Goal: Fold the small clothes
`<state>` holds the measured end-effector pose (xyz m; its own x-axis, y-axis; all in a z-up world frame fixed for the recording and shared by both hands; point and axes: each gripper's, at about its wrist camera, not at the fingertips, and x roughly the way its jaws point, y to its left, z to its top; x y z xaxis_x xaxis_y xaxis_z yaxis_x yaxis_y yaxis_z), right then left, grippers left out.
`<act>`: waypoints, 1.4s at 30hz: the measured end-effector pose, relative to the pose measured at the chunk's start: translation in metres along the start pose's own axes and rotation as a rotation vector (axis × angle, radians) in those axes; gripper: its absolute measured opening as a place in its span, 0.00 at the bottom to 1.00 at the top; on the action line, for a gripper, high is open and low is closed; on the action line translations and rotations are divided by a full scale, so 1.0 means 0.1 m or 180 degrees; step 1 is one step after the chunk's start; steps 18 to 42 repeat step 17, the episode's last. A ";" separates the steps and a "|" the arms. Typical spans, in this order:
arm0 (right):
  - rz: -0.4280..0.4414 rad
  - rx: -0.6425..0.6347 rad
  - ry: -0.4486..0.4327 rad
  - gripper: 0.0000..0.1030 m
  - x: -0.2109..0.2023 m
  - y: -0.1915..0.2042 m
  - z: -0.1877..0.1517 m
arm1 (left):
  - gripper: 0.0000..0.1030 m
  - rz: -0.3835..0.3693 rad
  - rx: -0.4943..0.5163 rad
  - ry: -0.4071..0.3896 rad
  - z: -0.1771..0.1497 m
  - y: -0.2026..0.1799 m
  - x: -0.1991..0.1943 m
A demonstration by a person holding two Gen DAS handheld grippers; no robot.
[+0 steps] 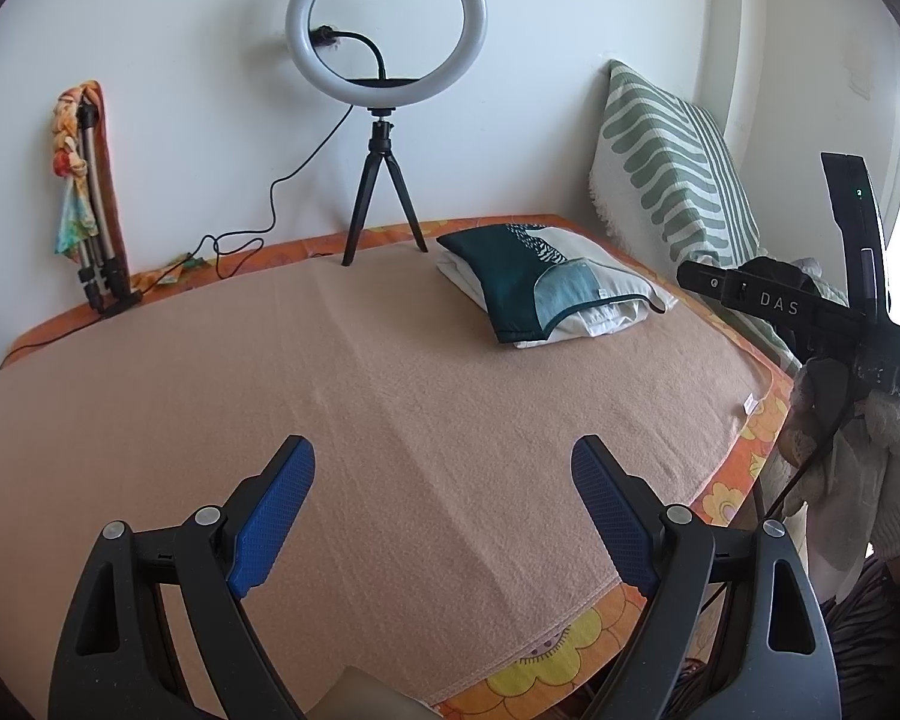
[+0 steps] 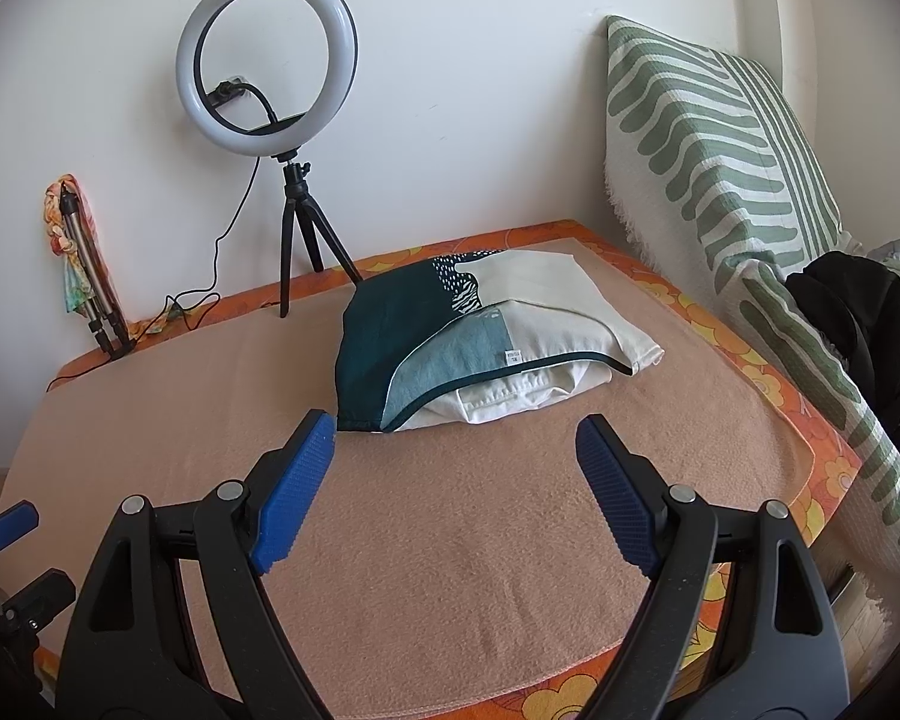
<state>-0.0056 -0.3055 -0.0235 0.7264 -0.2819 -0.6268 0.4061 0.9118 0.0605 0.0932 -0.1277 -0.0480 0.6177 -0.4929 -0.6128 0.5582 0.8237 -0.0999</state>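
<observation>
A folded stack of small clothes (image 1: 543, 285), dark teal, light blue and white on top with white cloth underneath, lies on the peach blanket (image 1: 390, 396) at the far right. It also shows in the right wrist view (image 2: 486, 336), straight ahead. My left gripper (image 1: 444, 516) is open and empty above the blanket's near part. My right gripper (image 2: 456, 480) is open and empty, a little short of the stack. The right gripper's body (image 1: 810, 306) shows at the right edge of the left wrist view.
A ring light on a black tripod (image 1: 384, 120) stands at the back by the wall, its cable trailing left. A folded tripod with colourful cloth (image 1: 87, 198) leans at far left. A green striped cushion (image 2: 738, 162) and a black garment (image 2: 870, 324) are at right.
</observation>
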 end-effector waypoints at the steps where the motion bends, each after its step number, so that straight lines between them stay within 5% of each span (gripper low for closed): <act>1: -0.0003 0.0002 0.0000 0.83 0.00 0.00 0.00 | 0.85 0.0007 0.0004 0.0003 0.00 0.00 0.00; 42: 0.0004 -0.0004 0.0033 0.83 0.04 0.06 -0.03 | 0.85 0.0067 -0.0010 -0.0009 -0.01 0.06 -0.01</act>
